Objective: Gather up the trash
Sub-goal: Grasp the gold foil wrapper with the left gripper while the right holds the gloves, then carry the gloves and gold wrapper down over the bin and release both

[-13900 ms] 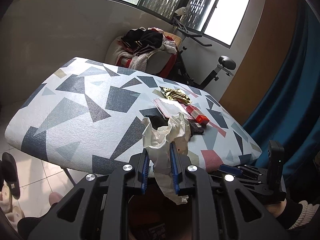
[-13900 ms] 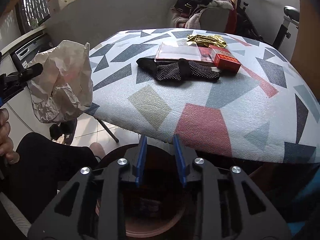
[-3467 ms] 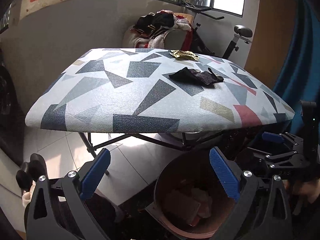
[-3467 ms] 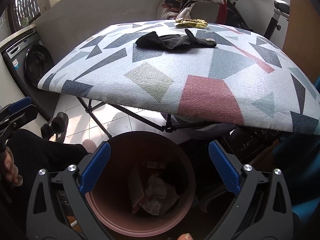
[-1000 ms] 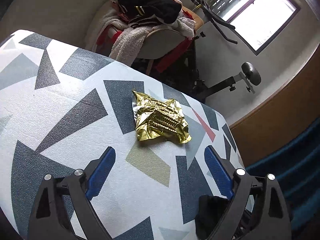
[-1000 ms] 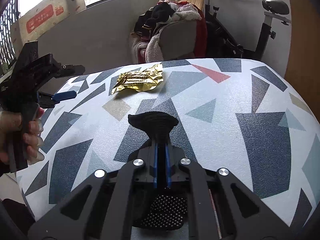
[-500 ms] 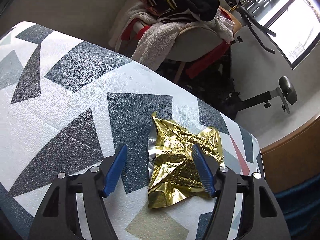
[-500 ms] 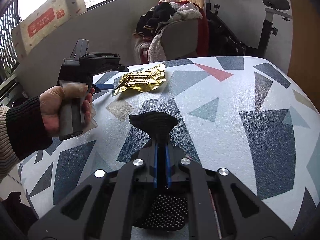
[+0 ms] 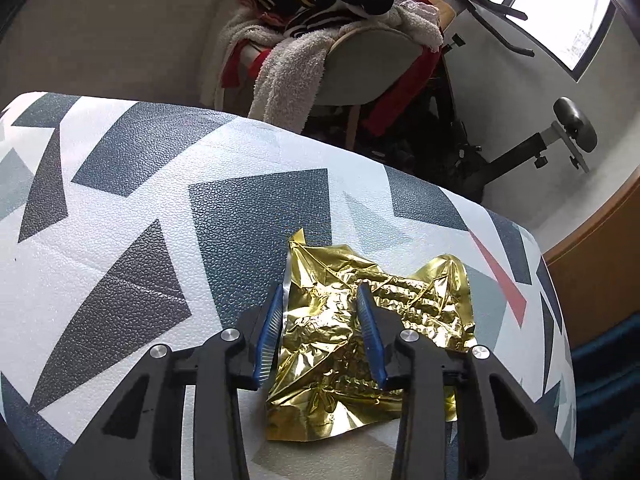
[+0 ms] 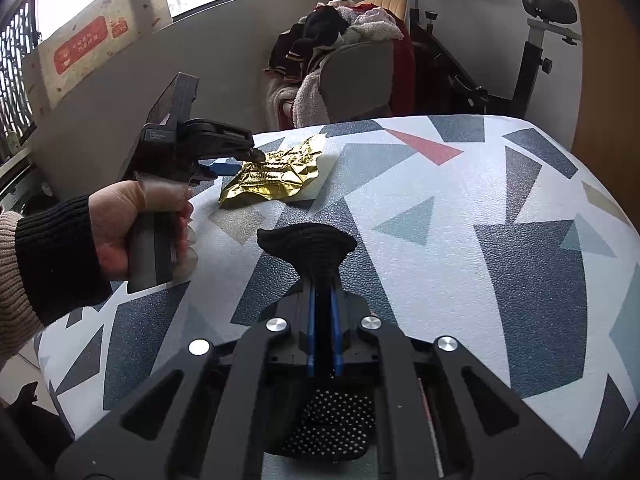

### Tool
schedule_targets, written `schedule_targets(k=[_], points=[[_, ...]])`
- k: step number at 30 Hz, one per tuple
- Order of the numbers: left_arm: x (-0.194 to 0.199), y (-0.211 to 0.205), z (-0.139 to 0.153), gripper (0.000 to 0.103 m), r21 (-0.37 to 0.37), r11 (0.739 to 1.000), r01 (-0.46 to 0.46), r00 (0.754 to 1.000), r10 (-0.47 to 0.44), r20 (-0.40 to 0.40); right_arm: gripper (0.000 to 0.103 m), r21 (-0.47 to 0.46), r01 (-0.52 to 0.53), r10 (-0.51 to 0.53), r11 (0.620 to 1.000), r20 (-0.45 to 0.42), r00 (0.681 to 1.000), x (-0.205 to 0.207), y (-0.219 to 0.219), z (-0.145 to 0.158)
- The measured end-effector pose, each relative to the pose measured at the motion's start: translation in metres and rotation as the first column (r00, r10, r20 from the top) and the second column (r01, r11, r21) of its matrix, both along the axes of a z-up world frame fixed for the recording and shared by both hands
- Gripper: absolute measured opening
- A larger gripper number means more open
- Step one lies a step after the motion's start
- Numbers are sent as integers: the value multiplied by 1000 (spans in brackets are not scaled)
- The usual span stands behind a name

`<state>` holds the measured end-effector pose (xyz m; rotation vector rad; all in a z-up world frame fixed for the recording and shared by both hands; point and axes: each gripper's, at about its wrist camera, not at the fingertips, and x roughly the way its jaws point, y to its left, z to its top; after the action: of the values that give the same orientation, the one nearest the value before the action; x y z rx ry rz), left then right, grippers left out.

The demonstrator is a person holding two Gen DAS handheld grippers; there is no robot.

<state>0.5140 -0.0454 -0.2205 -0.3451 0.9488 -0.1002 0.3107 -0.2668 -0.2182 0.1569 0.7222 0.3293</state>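
A crumpled gold foil wrapper (image 9: 360, 344) lies flat on the patterned table (image 9: 140, 184) near its far edge. My left gripper (image 9: 320, 304) is over it, jaws narrowed around the wrapper's left part with a gap still between the blue pads; the wrapper has not left the table. In the right wrist view the wrapper (image 10: 272, 176) lies under the left gripper's tip (image 10: 240, 156). My right gripper (image 10: 322, 292) is shut on a black dotted glove (image 10: 308, 246), held above the table; the rest of the glove hangs below the fingers.
A chair piled with clothes and towels (image 9: 328, 40) stands just beyond the table's far edge, with an exercise bike (image 9: 552, 136) to its right. A cardboard box (image 10: 96, 36) sits on the ledge at the left. A wooden panel (image 9: 600, 264) is at the right.
My left gripper has moved down onto the gold wrapper and its jaws have narrowed from wide open to partly closed around it. The right gripper stays shut on the glove.
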Motion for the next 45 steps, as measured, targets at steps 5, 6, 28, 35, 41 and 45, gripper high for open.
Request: schedule_targets(k=[5, 6, 28, 35, 41, 45], points=[[-33, 7, 13, 33, 63, 994, 90, 996, -89, -14, 10, 8, 18, -18, 1000, -7, 1000, 1, -3, -1], [-43, 10, 17, 33, 68, 992, 110, 994, -110, -9, 11, 5, 24, -24, 1000, -7, 1000, 1, -3, -1], [-360, 29, 98, 33, 318, 864, 390, 878, -453, 154, 10, -5, -45, 46, 999, 114, 992, -120, 30, 77], [-426, 17, 99, 33, 302, 862, 408, 867, -469, 167, 10, 44, -79, 72, 996, 148, 986, -188, 39, 101], [-465, 20, 89, 33, 291, 871, 396, 882, -449, 143, 10, 43, -105, 96, 994, 174, 980, -233, 44, 113], [-482, 17, 80, 34, 338, 849, 406, 877, -467, 119, 10, 44, -110, 102, 993, 171, 980, -253, 44, 111]])
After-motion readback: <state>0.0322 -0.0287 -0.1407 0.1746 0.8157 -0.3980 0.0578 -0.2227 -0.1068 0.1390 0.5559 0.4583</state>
